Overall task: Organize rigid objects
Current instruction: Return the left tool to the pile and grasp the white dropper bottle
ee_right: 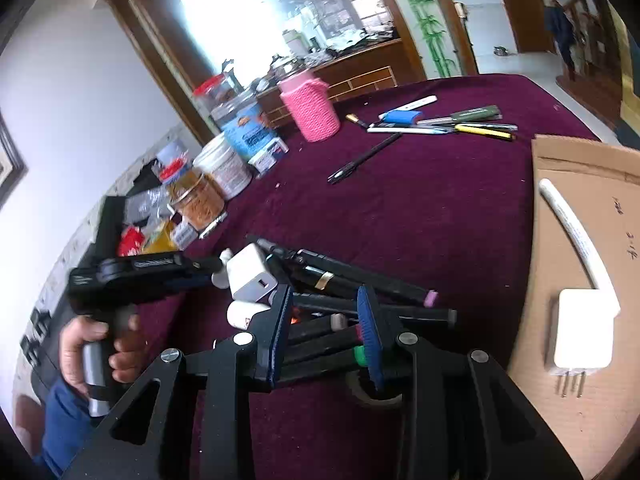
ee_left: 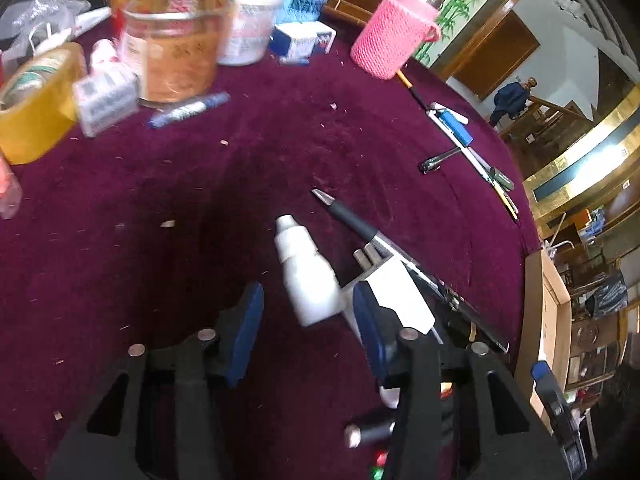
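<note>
Left tool point(ee_left: 308, 320) hangs over the maroon desk point(ee_left: 200, 200) with its two blue-padded fingers apart. A small white bottle point(ee_left: 306, 276) lies on the cloth between them, nearer the right pad; whether that pad touches it I cannot tell, and the left pad stands clear of it. Just right of the bottle lies a white charger plug point(ee_left: 390, 280), its metal prongs pointing far, and beyond it a black pen point(ee_left: 348, 216) with a bare metal tip.

In the right wrist view the right tool point(ee_right: 324, 328) sits low over a heap of dark marker pens point(ee_right: 360, 300). Its fingers stand apart with several pens between them; none is visibly clamped. The left tool shows here too, at the left, its grip in a hand point(ee_right: 92, 356) with a blue sleeve below.

Far across the desk stands a pink knitted cup point(ee_right: 312, 112). To its right lies a row of pens and markers point(ee_right: 448, 124), and nearer, alone, a slim black pen point(ee_right: 364, 158). Along the far left edge jars, tubs and small boxes crowd together, among them a clear jar point(ee_right: 198, 200) with orange contents and a white tub point(ee_right: 224, 166). In the left wrist view a roll of yellow tape point(ee_left: 36, 100) and a blue marker point(ee_left: 190, 110) lie by them, blurred.

At the right, a flat piece of cardboard point(ee_right: 580, 280) carries a white power adapter point(ee_right: 582, 332) with its thick white cable point(ee_right: 572, 232) curving away.
</note>
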The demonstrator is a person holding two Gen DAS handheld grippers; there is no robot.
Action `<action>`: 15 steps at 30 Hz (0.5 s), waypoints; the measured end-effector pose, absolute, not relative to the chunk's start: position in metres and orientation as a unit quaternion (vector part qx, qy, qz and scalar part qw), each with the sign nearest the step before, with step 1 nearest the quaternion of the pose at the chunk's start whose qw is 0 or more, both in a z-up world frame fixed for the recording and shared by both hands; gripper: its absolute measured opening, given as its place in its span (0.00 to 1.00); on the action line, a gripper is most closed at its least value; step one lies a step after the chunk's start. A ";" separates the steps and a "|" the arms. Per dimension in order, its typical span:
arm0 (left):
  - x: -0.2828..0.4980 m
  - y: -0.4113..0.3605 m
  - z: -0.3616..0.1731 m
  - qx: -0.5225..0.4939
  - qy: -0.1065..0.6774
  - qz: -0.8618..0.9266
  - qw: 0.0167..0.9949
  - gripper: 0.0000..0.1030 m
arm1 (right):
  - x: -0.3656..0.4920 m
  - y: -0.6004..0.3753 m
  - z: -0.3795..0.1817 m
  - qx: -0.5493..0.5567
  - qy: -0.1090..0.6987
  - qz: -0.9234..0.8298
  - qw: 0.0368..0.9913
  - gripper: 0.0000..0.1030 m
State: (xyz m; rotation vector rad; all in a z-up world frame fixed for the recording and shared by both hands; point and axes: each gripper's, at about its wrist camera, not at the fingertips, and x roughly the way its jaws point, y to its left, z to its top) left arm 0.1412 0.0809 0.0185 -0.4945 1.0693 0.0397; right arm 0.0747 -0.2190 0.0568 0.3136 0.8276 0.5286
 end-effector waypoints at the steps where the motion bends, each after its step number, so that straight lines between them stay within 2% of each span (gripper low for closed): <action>1: 0.145 0.080 0.018 -0.232 0.500 0.018 0.834 0.43 | 0.075 -0.220 0.057 0.154 0.398 0.254 0.868 0.29; 3: 0.155 0.077 0.017 -0.223 0.496 0.025 0.839 0.41 | 0.076 -0.221 0.056 0.164 0.401 0.261 0.863 0.29; 5: 0.153 0.076 0.018 -0.219 0.491 0.026 0.842 0.24 | 0.076 -0.218 0.056 0.160 0.404 0.267 0.860 0.29; 6: 0.152 0.076 0.015 -0.214 0.497 0.025 0.841 0.22 | 0.076 -0.217 0.056 0.160 0.404 0.270 0.859 0.29; 10: 0.134 0.086 0.016 -0.215 0.486 -0.005 0.847 0.22 | 0.072 -0.213 0.058 0.147 0.398 0.275 0.863 0.29; 15: 0.110 0.087 0.020 -0.164 0.480 -0.039 0.861 0.22 | 0.071 -0.205 0.055 0.134 0.400 0.281 0.862 0.29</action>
